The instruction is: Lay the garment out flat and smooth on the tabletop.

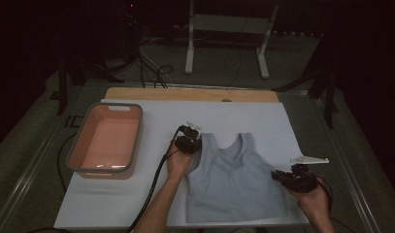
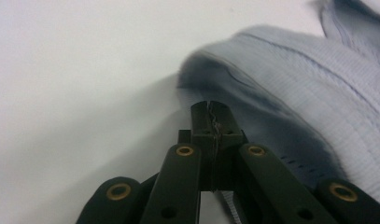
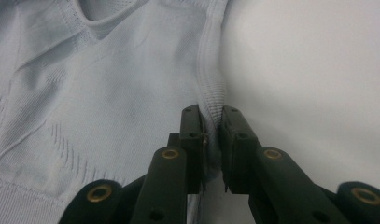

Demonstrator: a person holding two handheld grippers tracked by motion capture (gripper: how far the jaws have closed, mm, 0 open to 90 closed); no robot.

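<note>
A light blue tank top point(image 1: 234, 179) lies flat on a white sheet point(image 1: 112, 199), neck toward the far side. My left gripper point(image 1: 189, 143) sits at the top's left armhole, beside the strap. Its jaws point(image 2: 211, 109) are shut, with the folded edge of the tank top point(image 2: 295, 84) bunched around and under them. My right gripper point(image 1: 277, 175) is at the garment's right side. There its jaws point(image 3: 210, 116) pinch the ribbed side seam of the tank top point(image 3: 108, 84), which stands up in a ridge between them.
A pink basin with a grey rim point(image 1: 137, 141) stands empty on the sheet's left part. A wooden board edge point(image 1: 190, 94) shows beyond the sheet. A white metal stand point(image 1: 224, 24) and cables point(image 1: 154, 75) are on the floor behind the table.
</note>
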